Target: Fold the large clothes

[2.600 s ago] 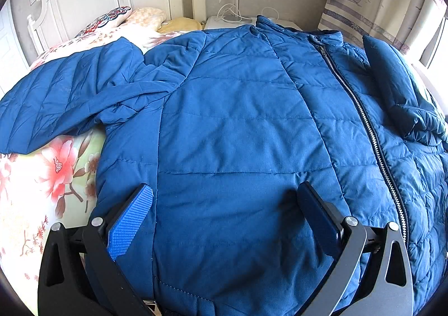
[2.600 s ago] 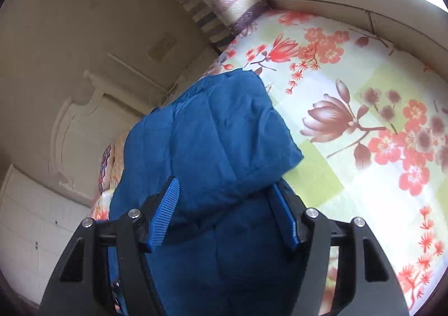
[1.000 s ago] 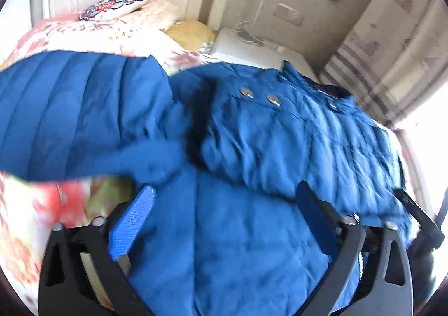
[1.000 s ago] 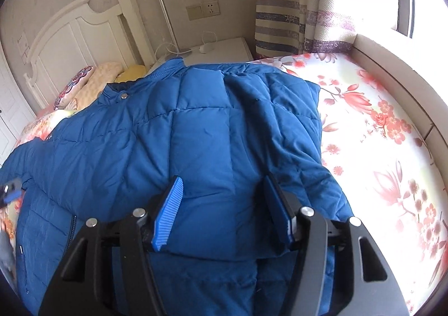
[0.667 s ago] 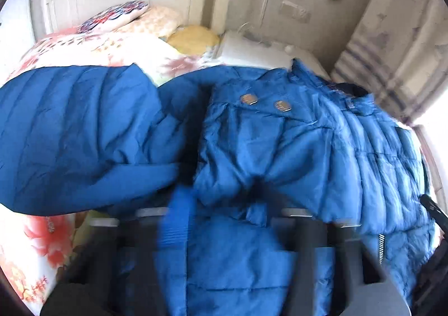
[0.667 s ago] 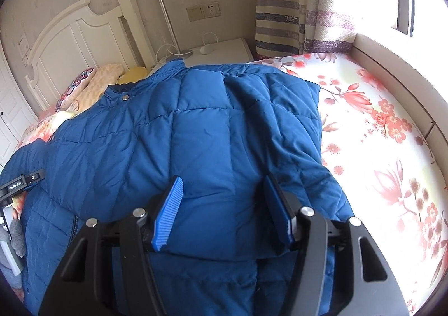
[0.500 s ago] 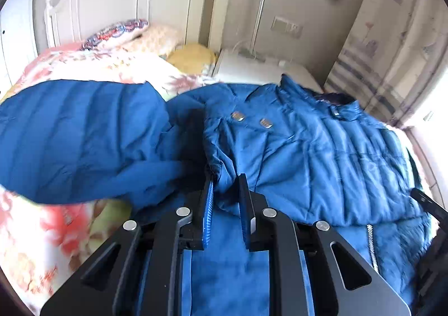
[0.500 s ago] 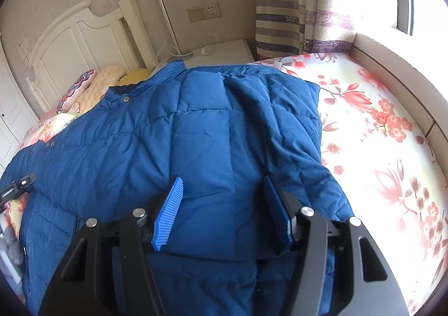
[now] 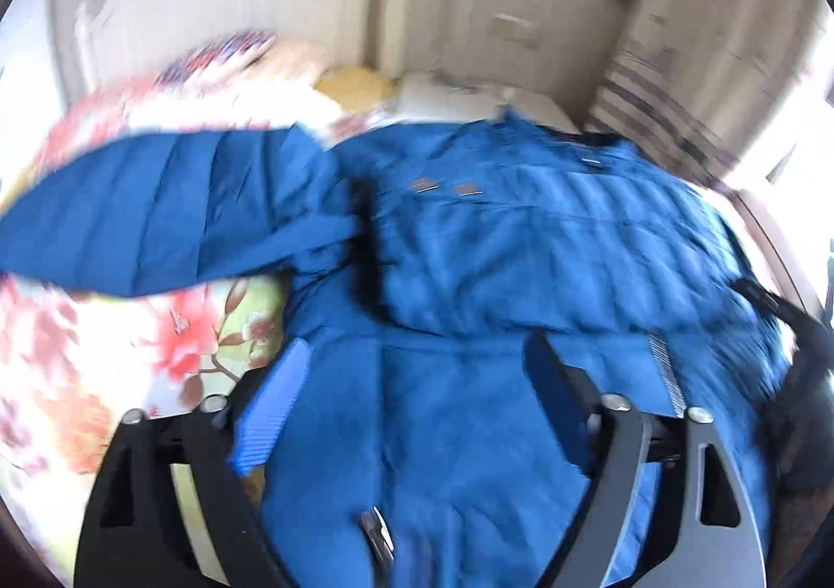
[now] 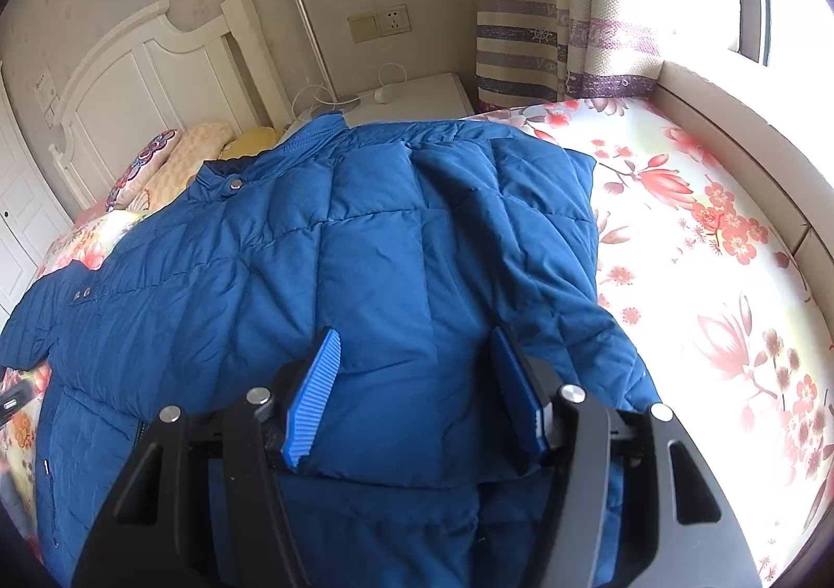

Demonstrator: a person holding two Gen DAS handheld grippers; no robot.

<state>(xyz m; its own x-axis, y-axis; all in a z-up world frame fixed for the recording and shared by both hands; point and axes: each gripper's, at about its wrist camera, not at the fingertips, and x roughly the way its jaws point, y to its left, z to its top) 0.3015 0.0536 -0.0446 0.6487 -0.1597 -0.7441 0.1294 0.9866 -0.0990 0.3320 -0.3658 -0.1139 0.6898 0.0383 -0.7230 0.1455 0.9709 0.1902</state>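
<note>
A large blue padded jacket lies zipped on the flowered bed. Its right side and sleeve are folded across the chest. Its other sleeve stretches out flat to the left. My left gripper hovers over the jacket's lower front, blurred by motion. Its jaws are opening wide and the pads press on nothing. My right gripper is shut on the thick end of the folded sleeve, with one pad on each side of the padding.
The flowered bedsheet shows to the right of the jacket. A white headboard, pillows and a white nightstand stand at the far end. A striped curtain and window ledge run along the right.
My left gripper snapped shut near the folded edge, then opened wide again while pulling back and up. The right gripper and the folded sleeve stayed put.
</note>
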